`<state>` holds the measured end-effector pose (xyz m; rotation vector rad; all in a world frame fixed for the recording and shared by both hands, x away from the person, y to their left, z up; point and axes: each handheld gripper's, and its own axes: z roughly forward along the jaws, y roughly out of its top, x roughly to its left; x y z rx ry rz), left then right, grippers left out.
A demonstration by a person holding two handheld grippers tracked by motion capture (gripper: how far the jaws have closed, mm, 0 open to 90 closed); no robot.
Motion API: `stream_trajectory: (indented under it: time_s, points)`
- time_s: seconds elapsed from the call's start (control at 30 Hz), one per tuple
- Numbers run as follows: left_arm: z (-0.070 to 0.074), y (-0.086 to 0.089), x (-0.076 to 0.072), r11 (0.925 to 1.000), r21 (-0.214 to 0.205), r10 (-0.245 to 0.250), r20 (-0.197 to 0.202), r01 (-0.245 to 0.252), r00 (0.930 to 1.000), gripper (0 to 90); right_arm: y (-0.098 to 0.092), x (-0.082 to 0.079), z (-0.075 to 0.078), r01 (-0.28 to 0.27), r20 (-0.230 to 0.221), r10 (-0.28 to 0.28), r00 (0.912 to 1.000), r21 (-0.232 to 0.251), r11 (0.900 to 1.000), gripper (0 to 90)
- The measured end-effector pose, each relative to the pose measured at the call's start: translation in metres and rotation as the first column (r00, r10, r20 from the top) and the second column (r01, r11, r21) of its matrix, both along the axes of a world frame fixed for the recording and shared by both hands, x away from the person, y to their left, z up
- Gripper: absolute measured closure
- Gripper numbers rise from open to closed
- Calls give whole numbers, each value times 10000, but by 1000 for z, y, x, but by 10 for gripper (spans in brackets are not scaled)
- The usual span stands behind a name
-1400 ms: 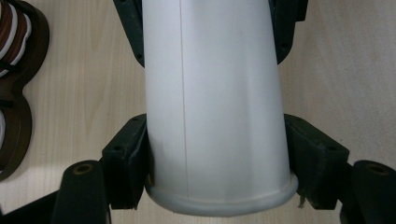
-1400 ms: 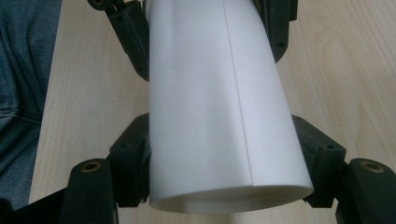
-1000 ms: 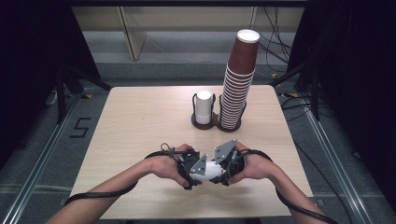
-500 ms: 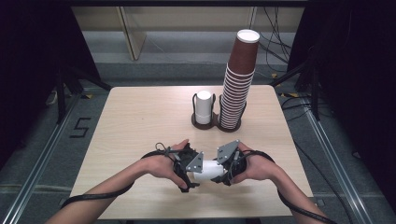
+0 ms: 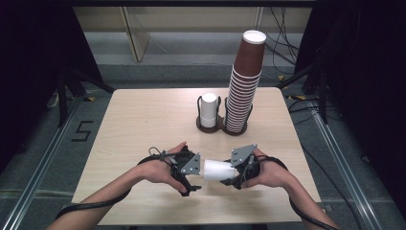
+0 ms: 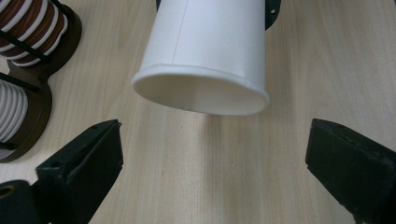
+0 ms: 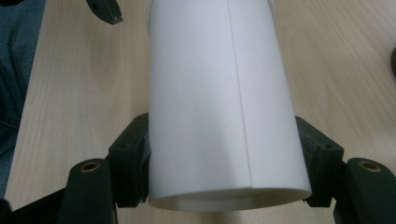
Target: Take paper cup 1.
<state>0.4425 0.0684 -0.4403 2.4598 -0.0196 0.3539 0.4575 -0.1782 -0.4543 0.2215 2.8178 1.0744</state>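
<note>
Overhead forward-down view; two close tong-mounted views

Your left tongs (image 6: pixel 212 163) have just spread wide, nothing between their jaws. The white cup (image 6: pixel 205 56) lies on its side just beyond them, rim toward you, over the wooden surface (image 6: pixel 327 70). Left of the cup: the cup holder (image 6: pixel 28 107).

Wooden table (image 5: pixel 143 124) — two cup holders (image 5: pixel 221 127)

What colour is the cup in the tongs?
White, the cup; clearest in the right gripper view.
</note>
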Motion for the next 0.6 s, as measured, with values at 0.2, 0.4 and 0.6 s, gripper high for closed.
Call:
stream_trajectory:
  time_s: [0.2,0.4,0.6]
  points:
    - [1,2,2,9997,-246,39,74,-37,10000,45,-8,0,-2,264,127,-270,9996,463,9986,338]
    - [1,3,3,9987,-503,93,-27,-94,10000,47,-12,-1,-5,398,113,-409,9991,792,9961,338]
    - [-2,3,4,9959,-858,267,-144,-279,9995,50,-15,-1,-9,652,260,-690,9973,1254,9900,338]
